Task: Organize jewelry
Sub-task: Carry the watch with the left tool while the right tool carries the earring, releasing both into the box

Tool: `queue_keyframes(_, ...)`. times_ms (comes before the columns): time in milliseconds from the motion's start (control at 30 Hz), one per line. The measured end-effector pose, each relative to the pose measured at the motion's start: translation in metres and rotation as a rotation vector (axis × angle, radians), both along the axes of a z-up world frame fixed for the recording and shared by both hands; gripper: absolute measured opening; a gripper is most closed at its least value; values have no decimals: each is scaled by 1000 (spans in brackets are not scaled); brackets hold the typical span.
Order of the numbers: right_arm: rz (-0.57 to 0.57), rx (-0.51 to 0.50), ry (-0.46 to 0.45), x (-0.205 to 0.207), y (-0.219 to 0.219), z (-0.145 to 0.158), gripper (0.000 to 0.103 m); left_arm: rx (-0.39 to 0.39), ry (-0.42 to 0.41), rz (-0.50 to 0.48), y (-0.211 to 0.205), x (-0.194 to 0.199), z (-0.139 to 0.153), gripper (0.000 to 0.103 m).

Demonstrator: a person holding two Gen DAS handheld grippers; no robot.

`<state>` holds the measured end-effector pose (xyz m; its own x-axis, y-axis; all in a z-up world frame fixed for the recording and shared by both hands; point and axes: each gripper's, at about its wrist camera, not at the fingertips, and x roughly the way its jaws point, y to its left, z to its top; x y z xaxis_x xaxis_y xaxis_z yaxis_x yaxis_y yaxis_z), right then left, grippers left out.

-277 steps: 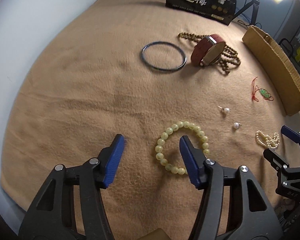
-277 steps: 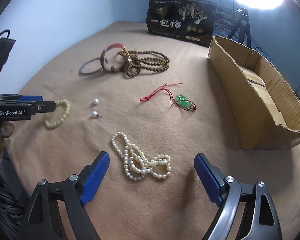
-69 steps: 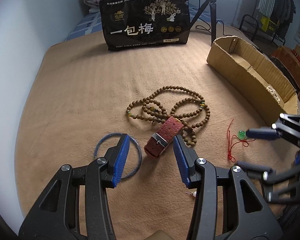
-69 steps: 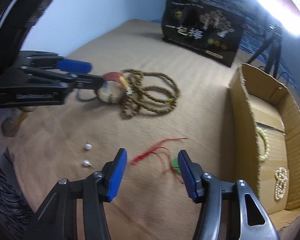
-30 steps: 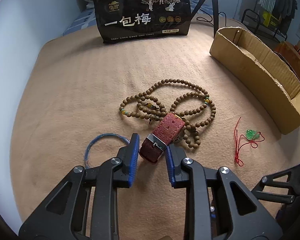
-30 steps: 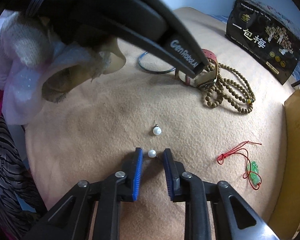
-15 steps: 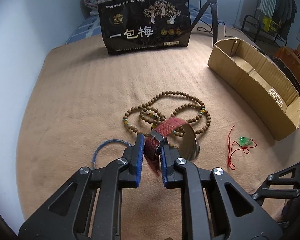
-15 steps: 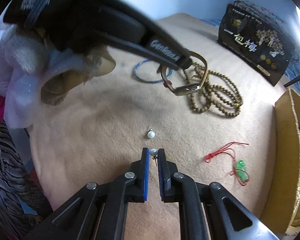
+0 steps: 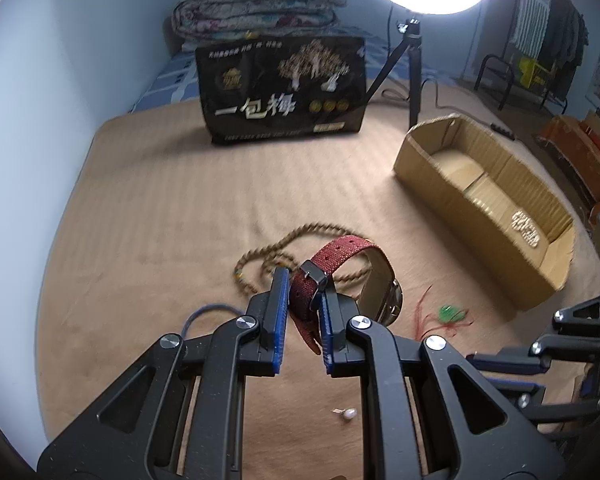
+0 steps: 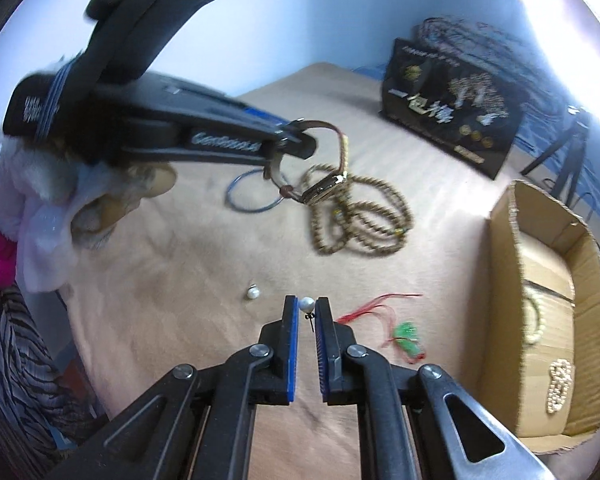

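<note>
Since a second ago the red-strapped watch (image 9: 340,256) has been lifted clear of the tan blanket (image 9: 148,240), its strap clamped in the left gripper (image 9: 304,280), and one pearl earring (image 10: 307,304) has been picked up too, pinched tight at the tips of the right gripper (image 10: 307,307). The other pearl earring (image 10: 252,292) is left on the blanket, with the wooden bead necklace (image 10: 360,216), the blue bangle (image 10: 252,196) and the green pendant on red cord (image 10: 404,332) also lying there, while the pearl strand (image 10: 558,386) is already seen inside the cardboard box (image 10: 504,320)
</note>
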<state>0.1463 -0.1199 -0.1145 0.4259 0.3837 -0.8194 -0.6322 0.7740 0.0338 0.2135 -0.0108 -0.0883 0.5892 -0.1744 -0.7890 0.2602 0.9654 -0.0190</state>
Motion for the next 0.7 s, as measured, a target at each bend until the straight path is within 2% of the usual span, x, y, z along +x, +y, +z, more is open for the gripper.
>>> queue_keyframes(367,-161,61,-51,21,-68,34,6,-56,-51,-44,-45,10,26,12)
queue_keyframes(700,-306,77,-63,32,-135,42,6,-116,-57,-77,-98,23,33,12)
